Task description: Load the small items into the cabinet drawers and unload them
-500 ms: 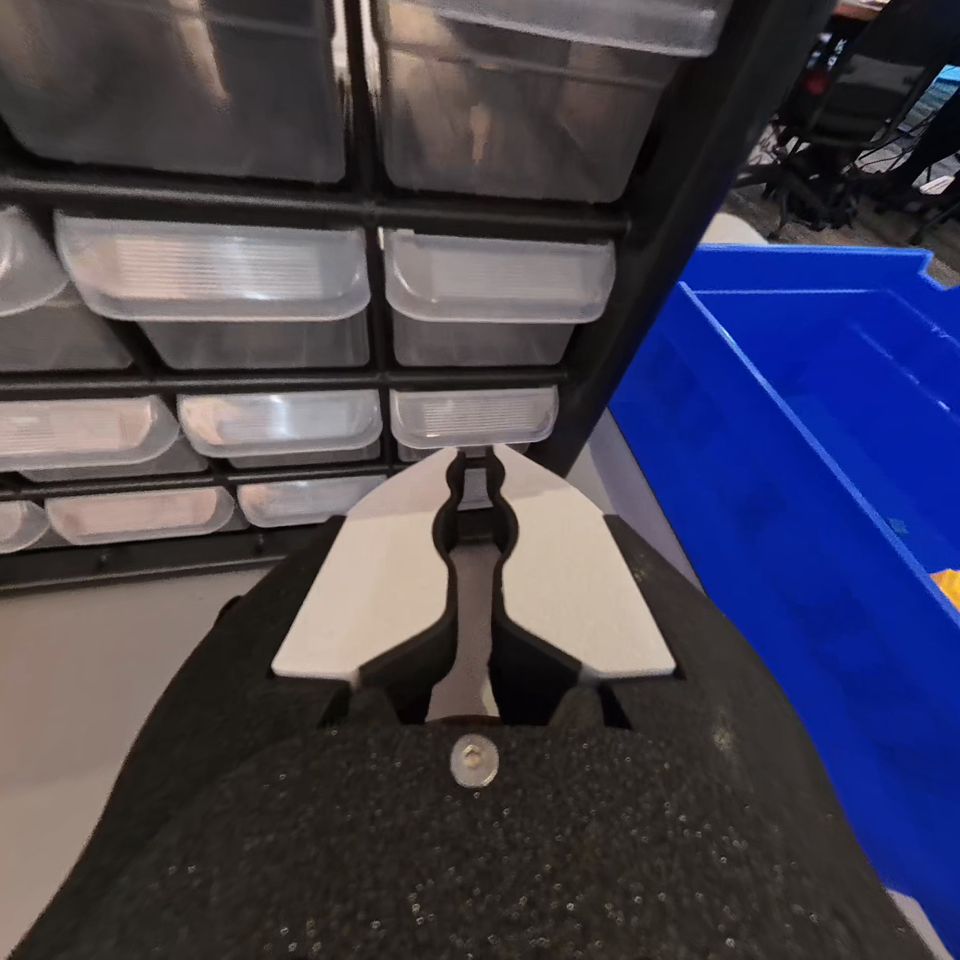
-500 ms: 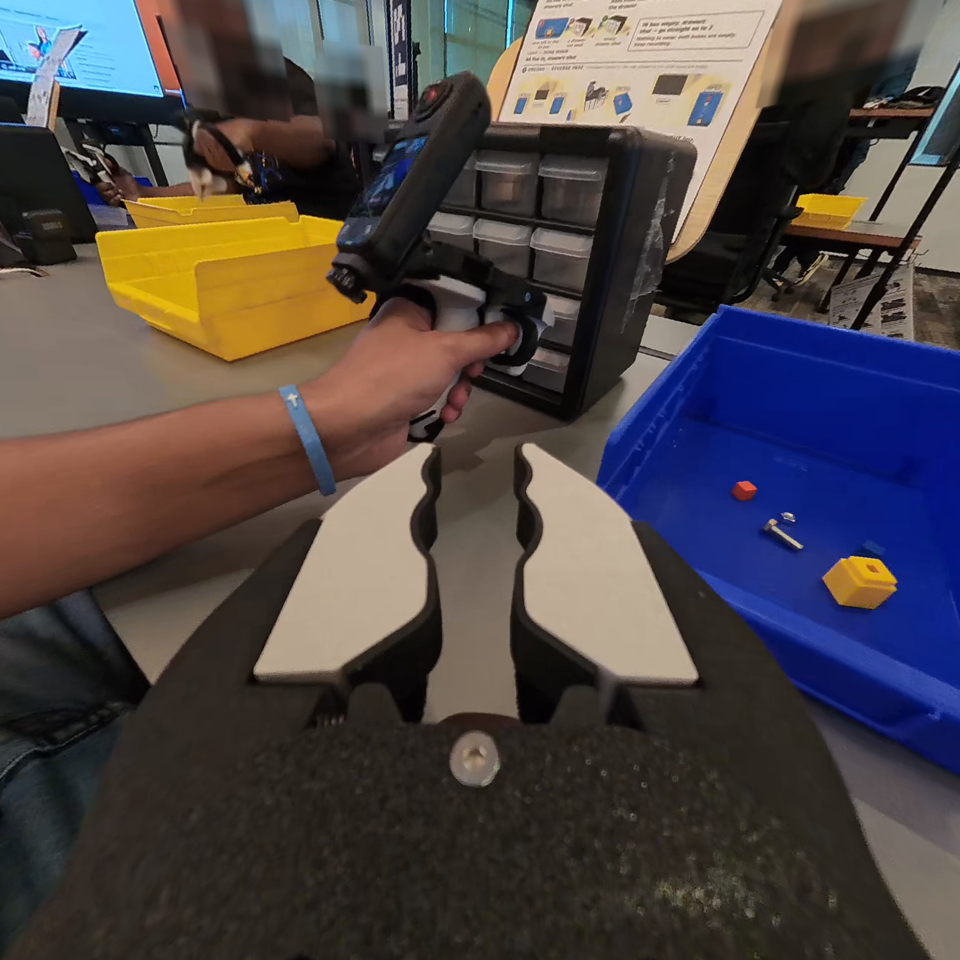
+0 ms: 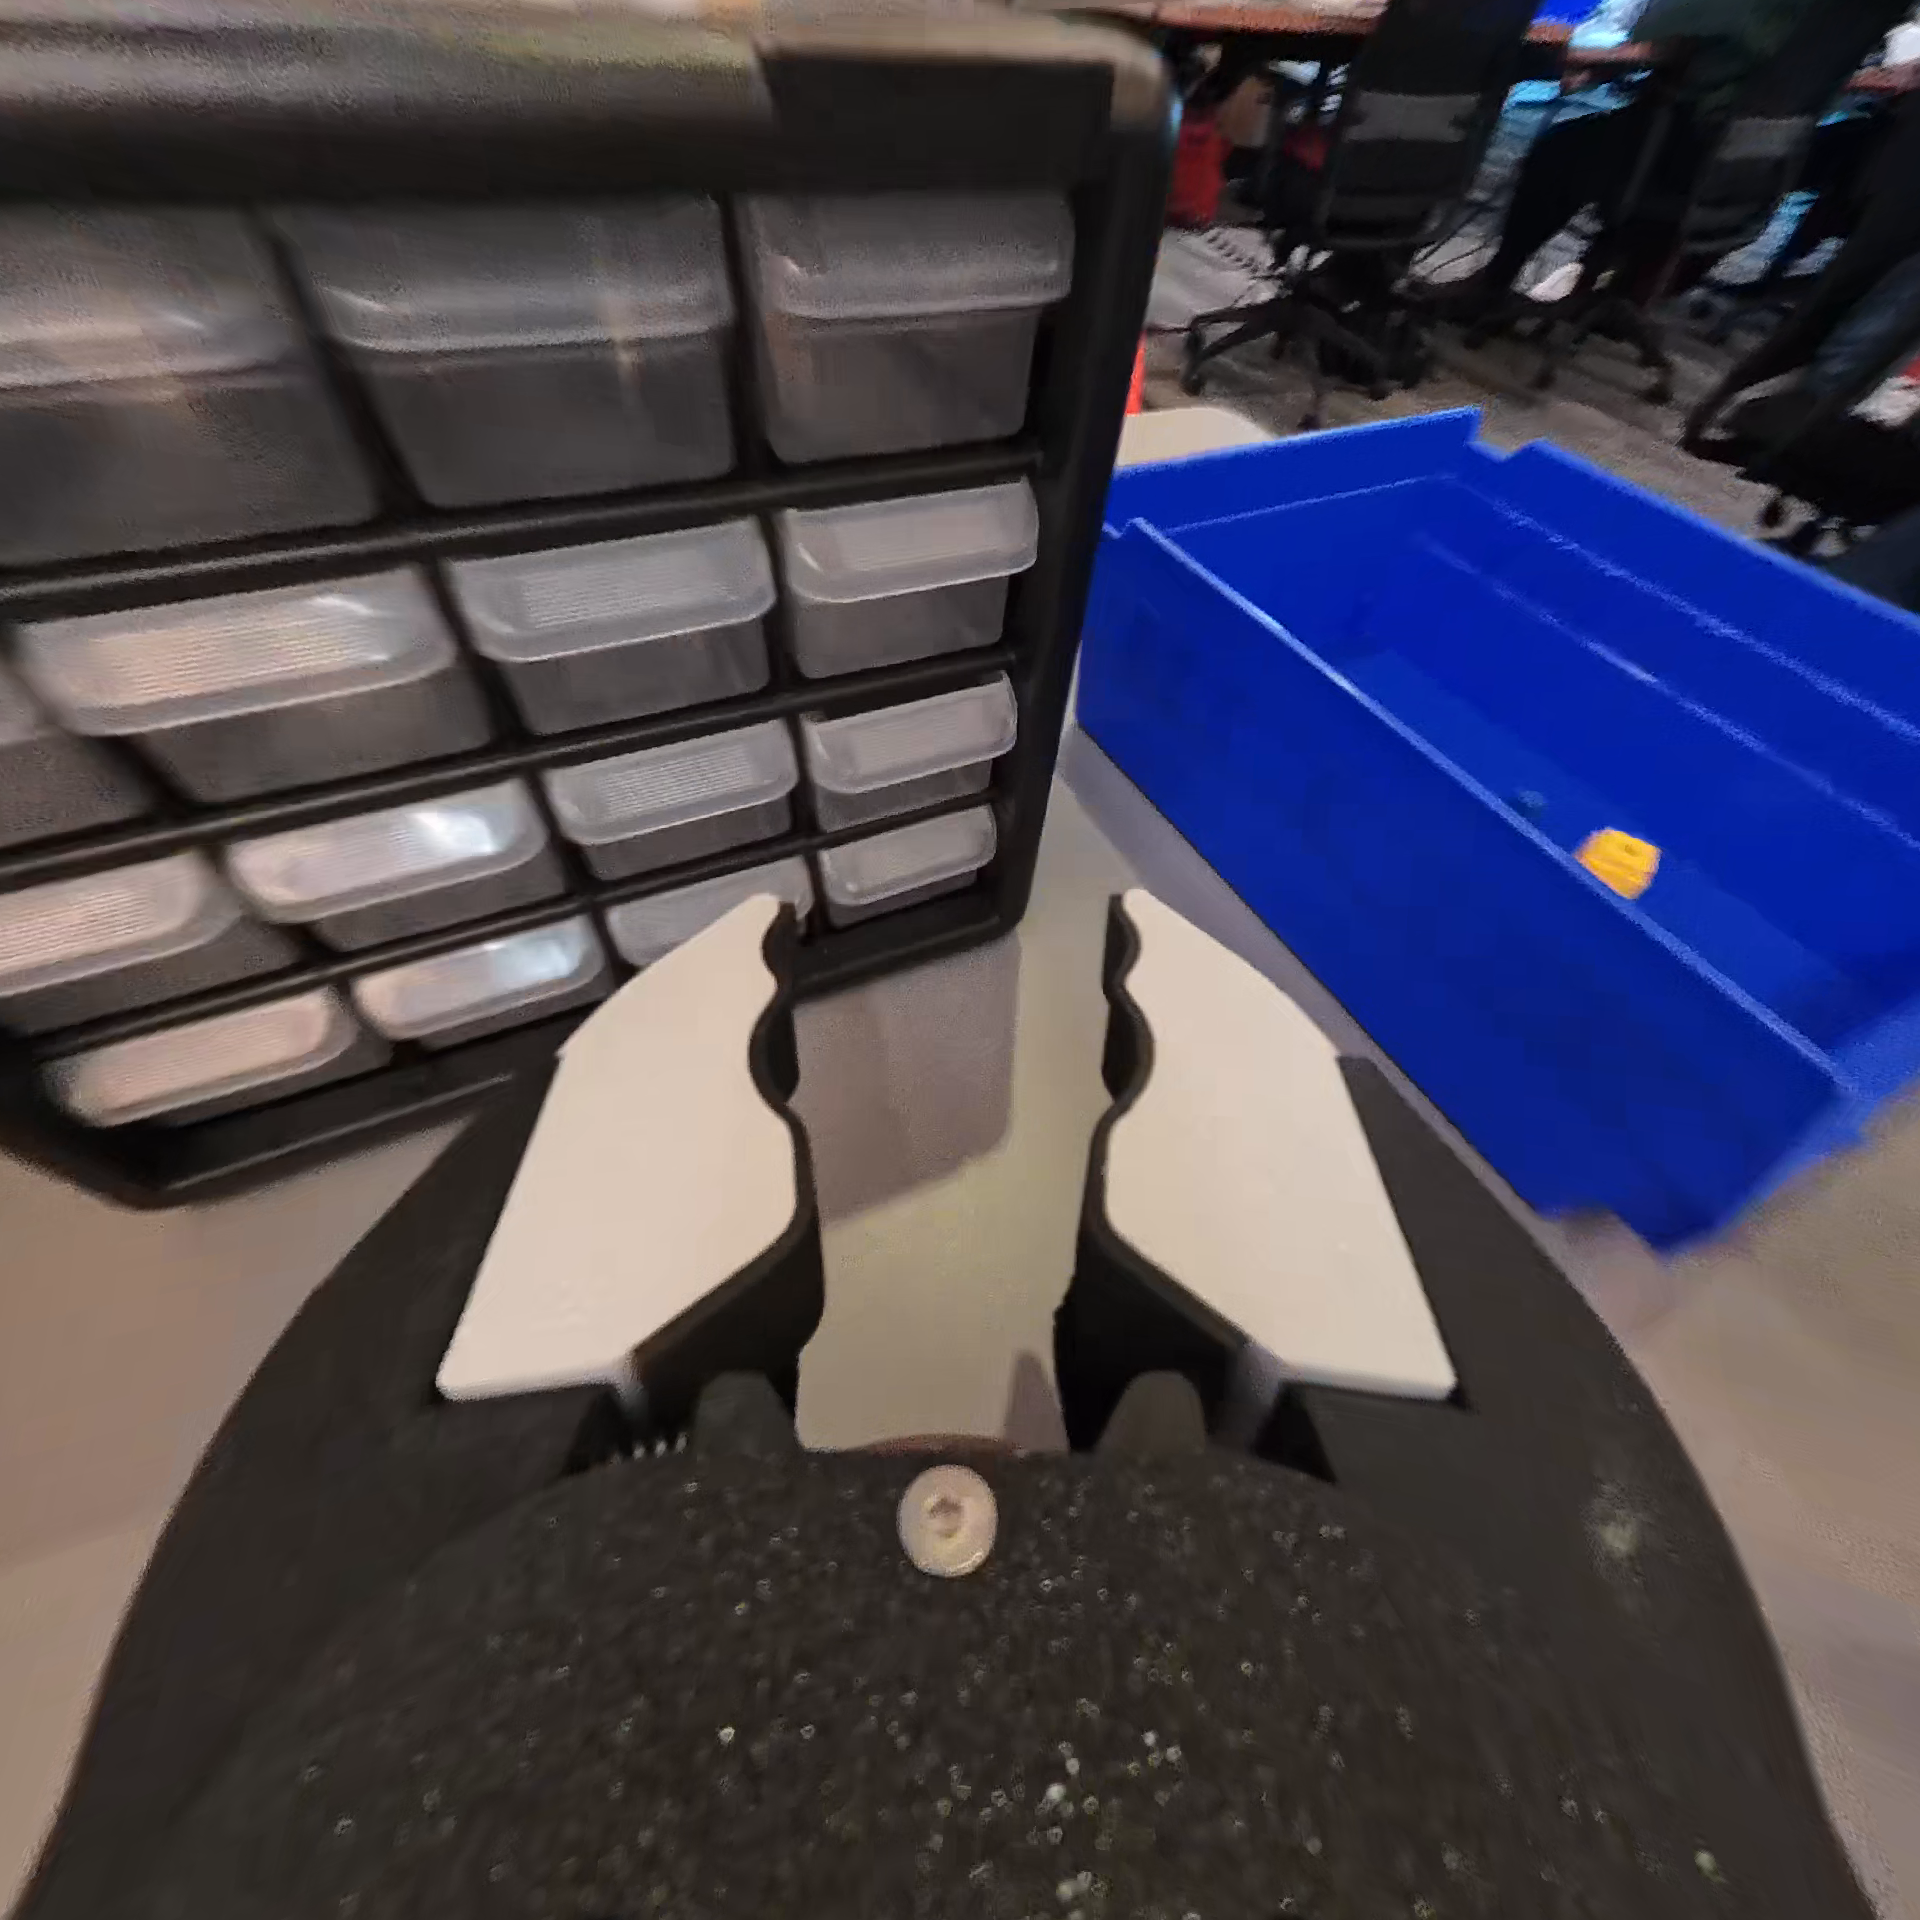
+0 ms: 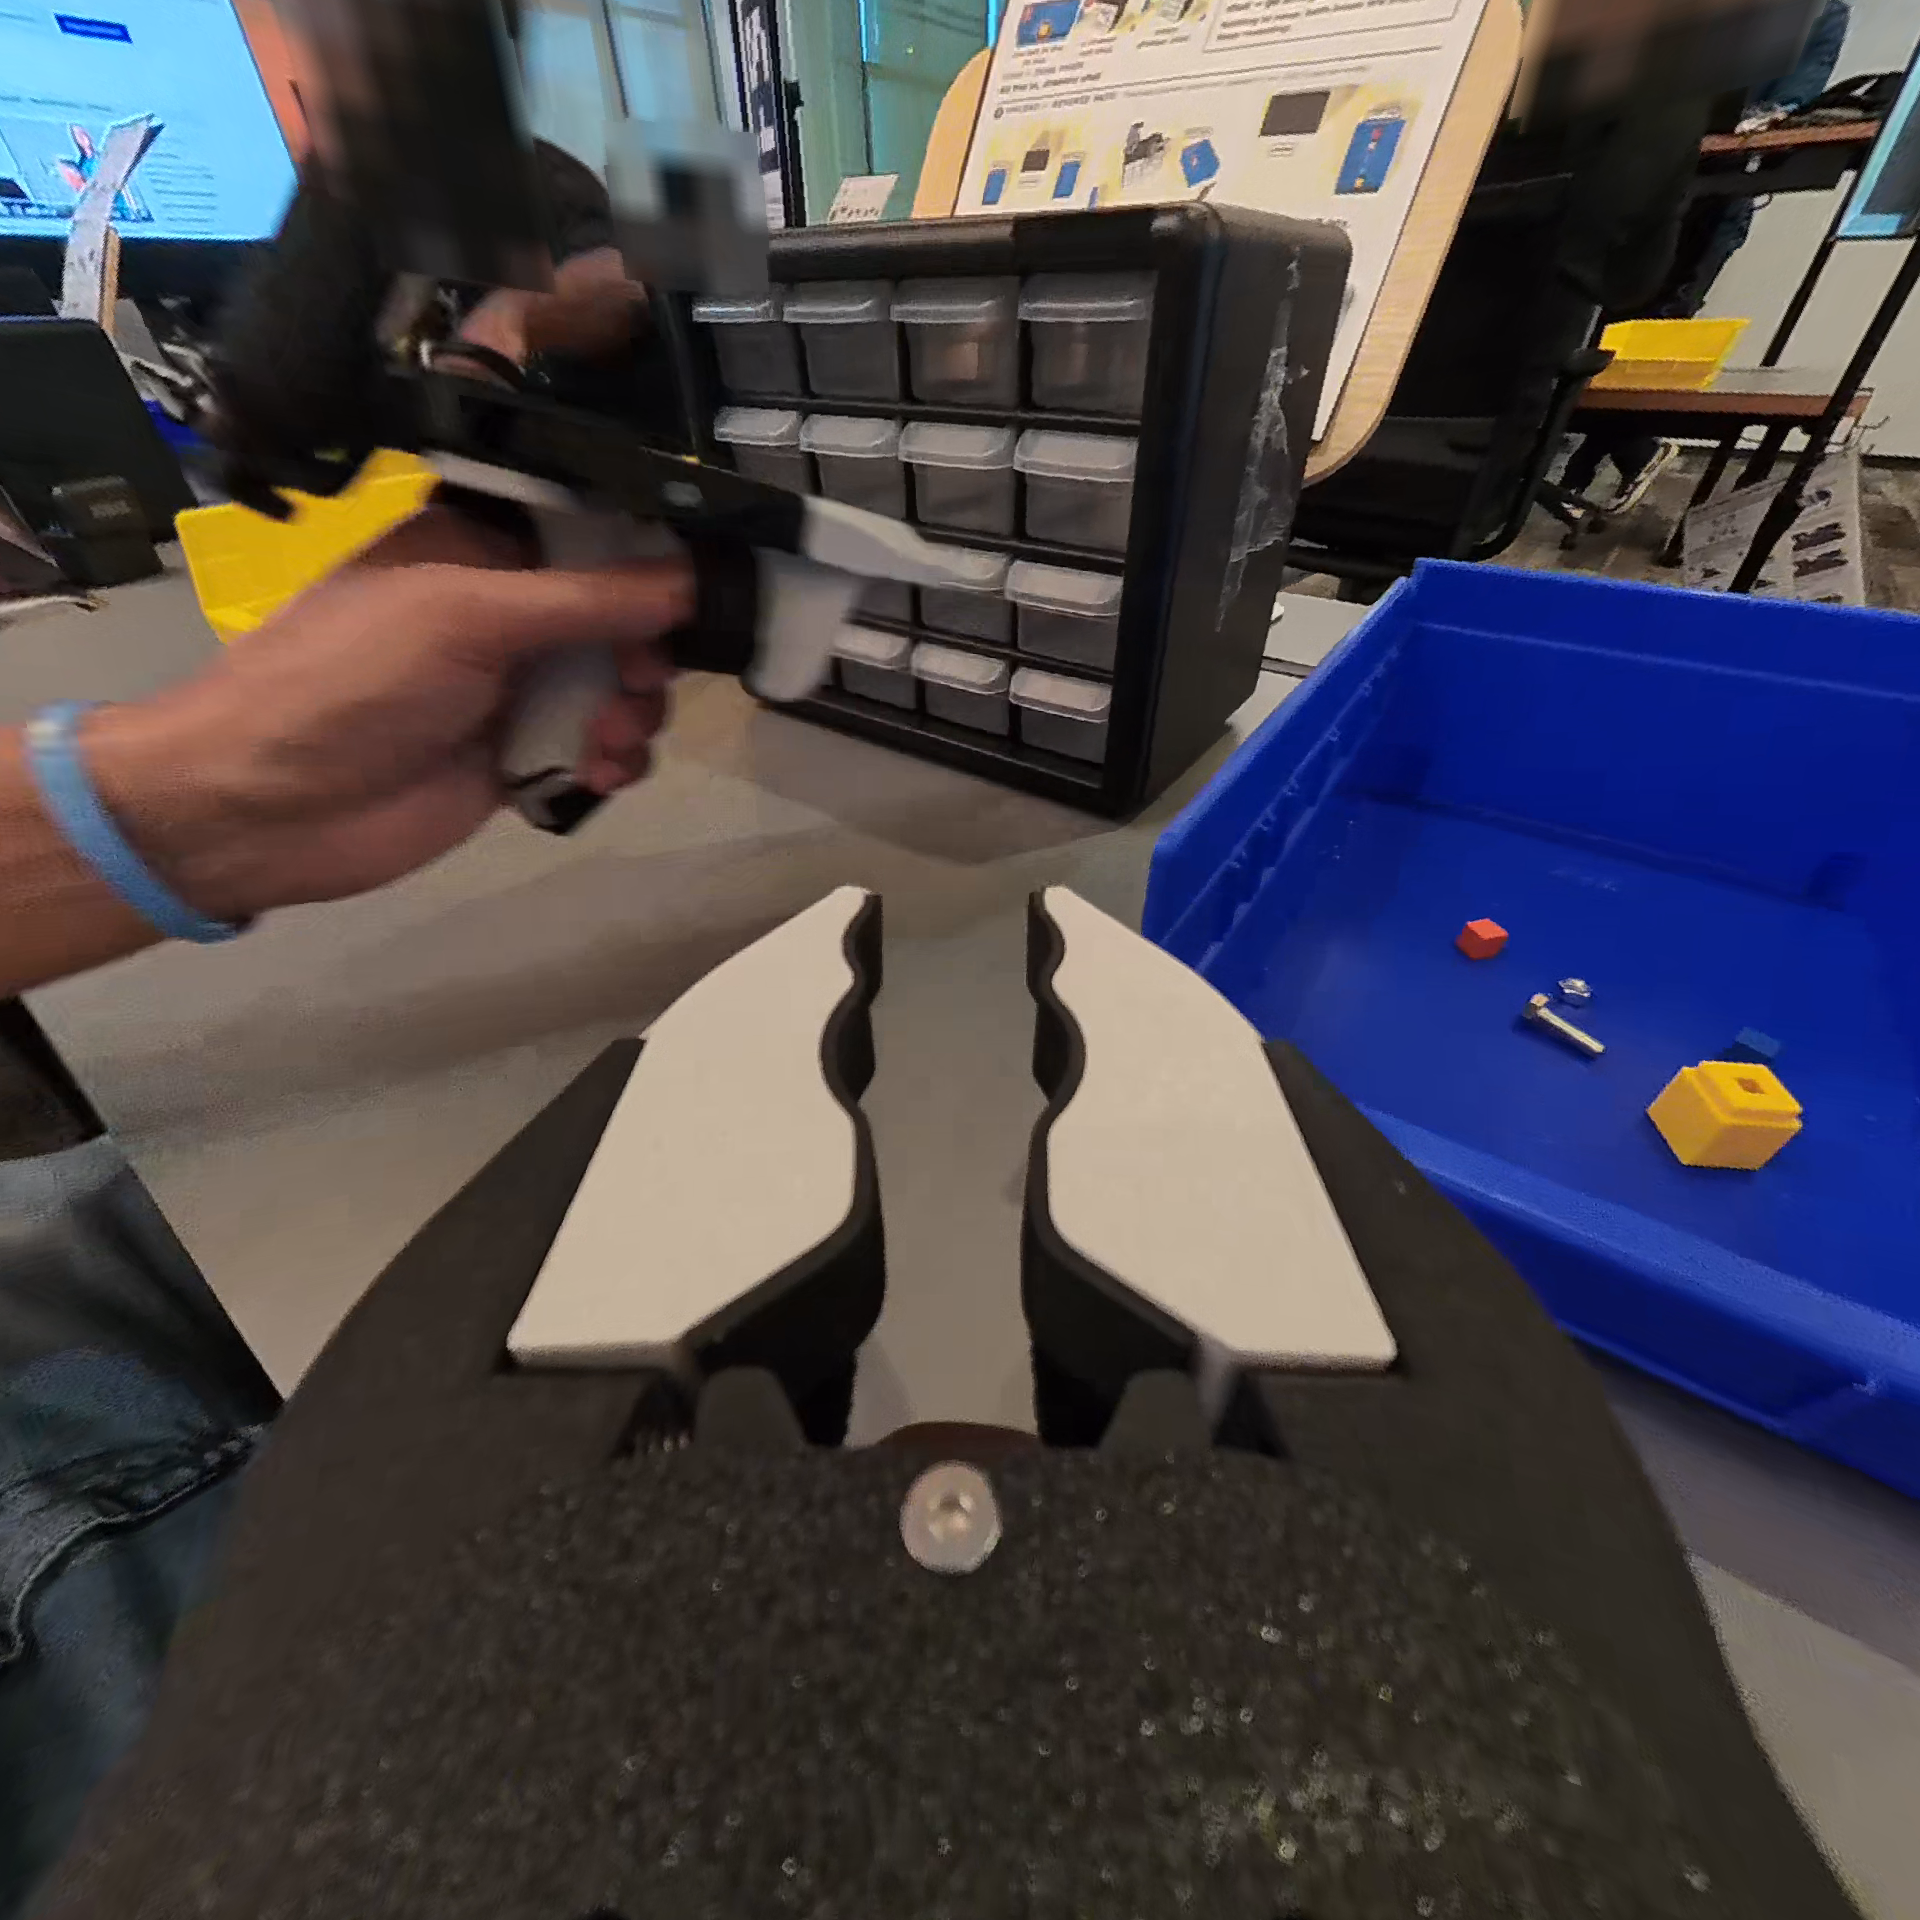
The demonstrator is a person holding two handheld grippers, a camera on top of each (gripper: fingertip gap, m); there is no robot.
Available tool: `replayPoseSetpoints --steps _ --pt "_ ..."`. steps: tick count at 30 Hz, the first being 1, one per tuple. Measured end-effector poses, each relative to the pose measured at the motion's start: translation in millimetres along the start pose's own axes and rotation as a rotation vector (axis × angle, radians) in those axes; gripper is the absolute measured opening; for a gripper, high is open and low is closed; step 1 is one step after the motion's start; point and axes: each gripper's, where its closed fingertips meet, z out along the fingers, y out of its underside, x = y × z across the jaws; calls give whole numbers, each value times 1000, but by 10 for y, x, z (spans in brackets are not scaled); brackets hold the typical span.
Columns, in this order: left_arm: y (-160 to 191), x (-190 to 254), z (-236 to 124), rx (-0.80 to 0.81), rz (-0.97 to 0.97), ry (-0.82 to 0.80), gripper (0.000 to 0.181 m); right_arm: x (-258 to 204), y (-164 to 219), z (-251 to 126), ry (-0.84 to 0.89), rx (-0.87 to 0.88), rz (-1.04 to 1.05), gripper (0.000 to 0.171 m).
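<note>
To the left of the right gripper (image 4: 954, 904), a person's hand (image 4: 395, 717) with a light blue wristband (image 4: 99, 821) holds the left gripper (image 3: 945, 914), blurred in the right wrist view, in front of the black plastic cabinet with rows of clear drawers (image 4: 977, 488). A yellow plastic bin (image 4: 281, 540) shows behind that hand. In the left wrist view the left gripper's white fingers are spread apart with nothing between them; the cabinet's drawer fronts (image 3: 644, 623) lie ahead and to its left, its left fingertip near the bottom row, and all drawers in view look pushed in.

The right gripper hangs over the bare grey tabletop (image 4: 520, 987), its fingers parted by a narrower gap and holding nothing. The cabinet stands ahead of it, well apart.

To the right of both grippers sits the blue plastic bin (image 4: 1299, 790), just beside the cabinet. On its floor lie a small red cube (image 4: 1481, 937), a silver bolt (image 4: 1564, 1027) with a small silver nut (image 4: 1576, 987) just beside it, a small blue block (image 4: 1756, 1042), and a larger yellow cube with a square hole (image 4: 1727, 1114).
</note>
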Motion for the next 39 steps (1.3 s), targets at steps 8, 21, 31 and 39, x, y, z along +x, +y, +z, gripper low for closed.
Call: replayPoseSetpoints --steps 8,21,31,39 --pt "573 -788 -1729 33 26 -106 78 114 55 -48 60 -30 31 30" --pt "904 -1409 -2622 96 -150 -195 79 240 207 -47 160 -115 42 30" --pt "1073 -1167 -2348 44 -76 -157 79 317 197 -56 171 -107 57 30" --pt "585 587 -1524 4 -6 233 81 876 66 -332 378 -18 108 43"
